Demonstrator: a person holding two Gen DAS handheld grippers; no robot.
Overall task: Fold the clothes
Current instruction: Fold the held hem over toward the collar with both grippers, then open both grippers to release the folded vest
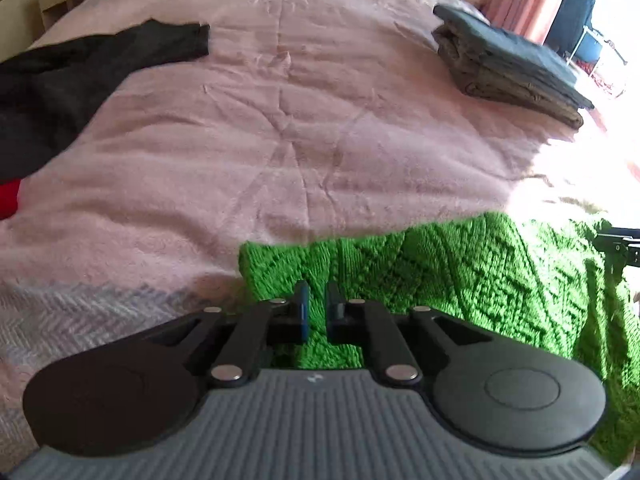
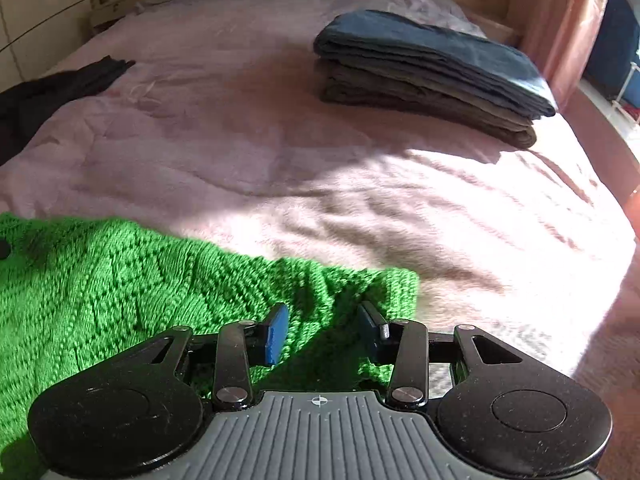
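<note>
Nearest your lenses, both black two-finger claws angle down over the near edge of the bed. Pink fleece blanket (image 1: 280, 128) covers the whole bed, creased, sunlit at right. Bright green cable-knit sweater (image 1: 460, 280) lies flat along the near edge, spanning both your grippers. Stack of folded grey and blue garments (image 2: 432, 76) sits far right, well apart from the knit. Black garment (image 1: 60, 92) sprawls far left, a red scrap (image 1: 9, 199) beside it. Your left gripper (image 1: 317, 304): jaws nearly together, only a narrow gap, knit beneath them; whether they pinch it, you cannot tell. Your right gripper (image 2: 323, 326): jaws partway apart over the sweater's right corner, pads not pressing.
</note>
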